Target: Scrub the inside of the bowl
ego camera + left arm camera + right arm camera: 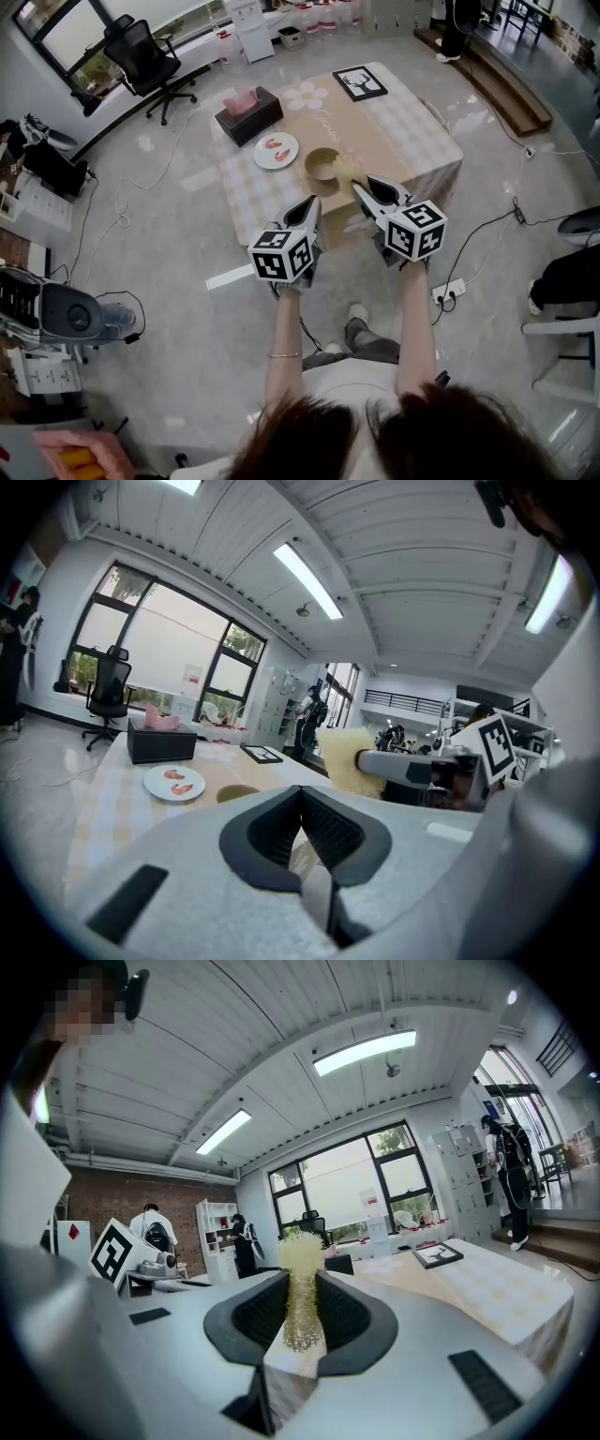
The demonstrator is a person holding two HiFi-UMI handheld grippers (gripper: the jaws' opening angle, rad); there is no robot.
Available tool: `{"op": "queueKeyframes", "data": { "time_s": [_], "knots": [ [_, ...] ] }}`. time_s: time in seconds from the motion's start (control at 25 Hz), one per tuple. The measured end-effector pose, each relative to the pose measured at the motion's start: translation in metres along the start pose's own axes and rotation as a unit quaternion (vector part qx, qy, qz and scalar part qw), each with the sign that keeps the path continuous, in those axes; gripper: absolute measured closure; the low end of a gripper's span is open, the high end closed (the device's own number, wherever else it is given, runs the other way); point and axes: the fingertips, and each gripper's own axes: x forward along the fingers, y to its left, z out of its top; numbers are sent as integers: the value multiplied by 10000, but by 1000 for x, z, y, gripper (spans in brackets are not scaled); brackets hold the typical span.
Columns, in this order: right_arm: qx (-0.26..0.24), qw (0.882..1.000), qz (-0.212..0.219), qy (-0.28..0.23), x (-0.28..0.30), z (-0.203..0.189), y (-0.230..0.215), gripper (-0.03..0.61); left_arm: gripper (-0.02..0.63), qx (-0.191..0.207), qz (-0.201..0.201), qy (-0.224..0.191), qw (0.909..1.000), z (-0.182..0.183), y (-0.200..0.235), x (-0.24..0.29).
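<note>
The right tool (362, 190) is clamped on a yellow scrubbing sponge (302, 1283), while the left tool (311, 202) has its jaws pressed together on nothing. Both hang short of the tan bowl (322, 163), which sits upright on the table (412, 131) just beside a white plate (276, 150). The person would likely do best to steady the bowl's rim with the left tool first, then lower the sponge inside and sweep it round wall and bottom so the bowl does not slide.
</note>
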Motion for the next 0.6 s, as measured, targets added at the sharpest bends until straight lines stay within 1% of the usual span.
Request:
{"op": "queueKeyframes", "data": {
  "time_s": [0.44, 0.6],
  "knots": [
    [13, 9988, 429, 249, 31, -5, -33, 499, 603, -151, 422, 15, 9990, 1, 20, 36],
    [32, 9982, 512, 326, 37, -9, -46, 499, 603, -207, 543, 42, 9983, -3, 23, 46]
  ]
}}
